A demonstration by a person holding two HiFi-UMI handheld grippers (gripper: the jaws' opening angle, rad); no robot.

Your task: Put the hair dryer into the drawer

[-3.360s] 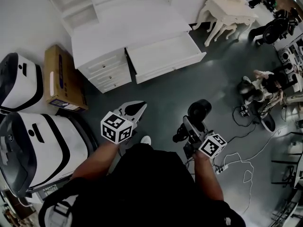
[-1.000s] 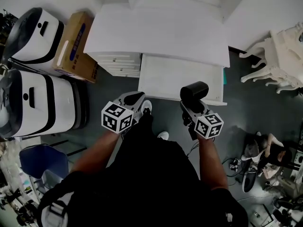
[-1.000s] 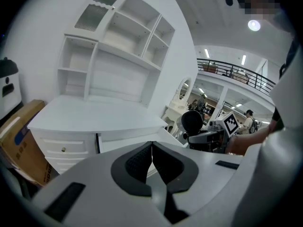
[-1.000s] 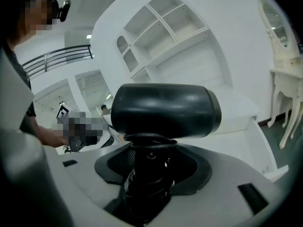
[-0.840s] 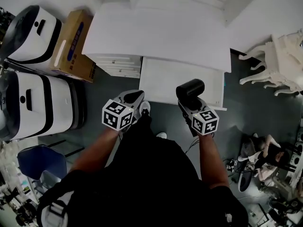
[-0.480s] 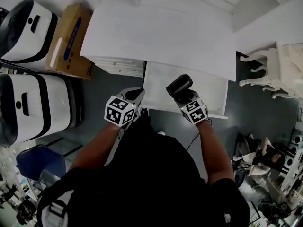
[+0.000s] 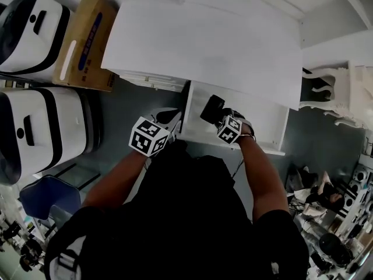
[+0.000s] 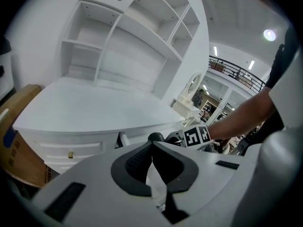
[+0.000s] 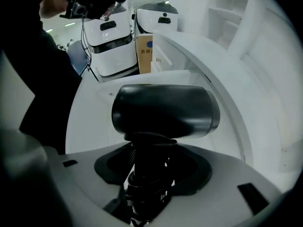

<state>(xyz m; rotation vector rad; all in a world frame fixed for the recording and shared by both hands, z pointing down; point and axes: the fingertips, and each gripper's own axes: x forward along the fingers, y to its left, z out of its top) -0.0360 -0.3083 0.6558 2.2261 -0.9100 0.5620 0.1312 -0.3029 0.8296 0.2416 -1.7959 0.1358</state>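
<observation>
Black and glossy, the plastic hair dryer [image 9: 165, 110] is hanging low over the open white drawer [image 7: 265, 121] under the white tabletop [image 7: 204, 39], and the jaws of the right gripper [image 7: 220, 120] are pinching its handle. The left gripper [image 8: 152, 146] is idling beside the drawer's left corner with its jaws pressed together on nothing. To do this step well, the right gripper is probably best lowering the barrel until it is lying on the drawer floor, clear of the front rim, before the jaws are spreading; any trailing cord needs feeding in too. Compared with half a second ago, the dryer is reaching deeper over the drawer; some seconds earlier the person was standing well apart from it.
</observation>
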